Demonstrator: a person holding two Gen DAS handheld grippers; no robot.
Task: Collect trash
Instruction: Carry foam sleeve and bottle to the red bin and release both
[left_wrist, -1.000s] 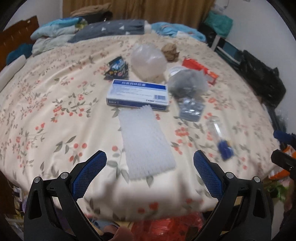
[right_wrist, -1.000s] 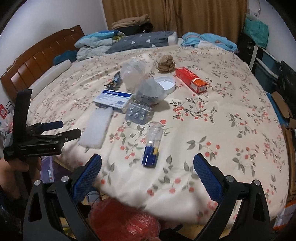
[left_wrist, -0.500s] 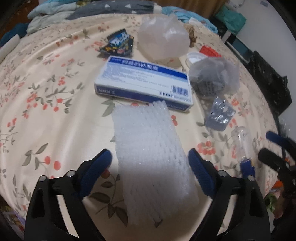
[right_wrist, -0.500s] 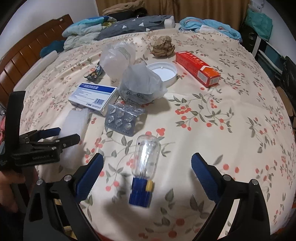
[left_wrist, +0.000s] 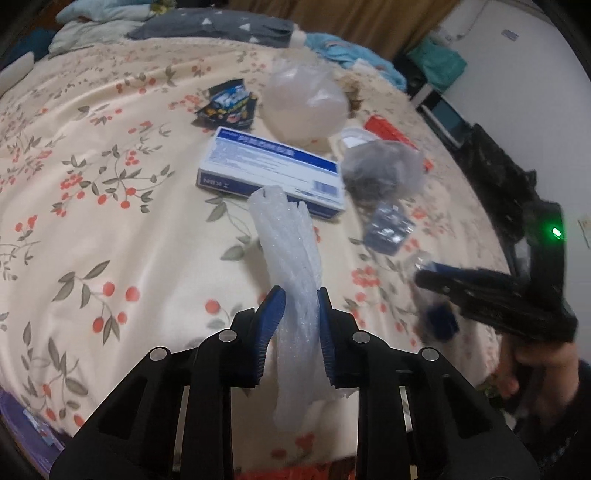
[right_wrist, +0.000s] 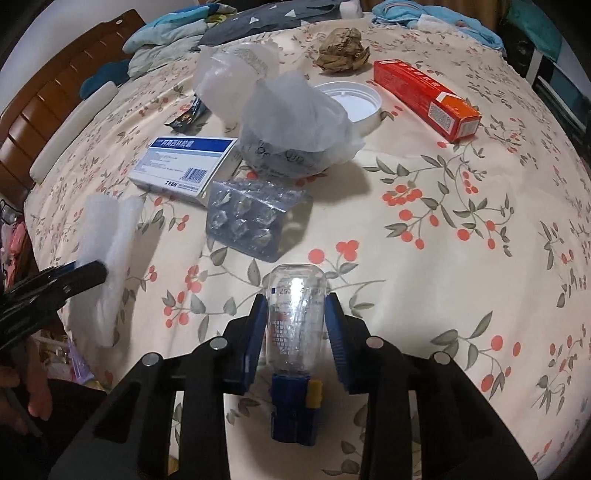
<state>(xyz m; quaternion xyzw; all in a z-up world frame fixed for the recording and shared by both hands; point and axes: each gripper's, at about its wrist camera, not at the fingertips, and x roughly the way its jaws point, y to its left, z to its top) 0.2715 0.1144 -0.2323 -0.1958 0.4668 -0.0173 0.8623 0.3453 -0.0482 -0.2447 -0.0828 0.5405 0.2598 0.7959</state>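
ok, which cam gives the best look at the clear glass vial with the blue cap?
Right wrist: the clear glass vial with the blue cap sits sharp and central, clamped in the right claw. Left wrist shows only a blurred trace of it behind that claw, mostly hidden.

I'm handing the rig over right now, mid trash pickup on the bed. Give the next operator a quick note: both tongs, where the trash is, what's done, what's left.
Left tongs: jaws have just been closing, now pinching the white foam net sleeve, bunched between the pads.
Right tongs: jaws have just been closing, now gripping the clear bottle with blue cap, on the bedspread.
Done: both items gripped; neither is binned yet.
Left on the bed: blister pack, blue-and-white box, crumpled plastic bag, white lid, red-orange box, brown paper ball, snack wrapper, clear bag.
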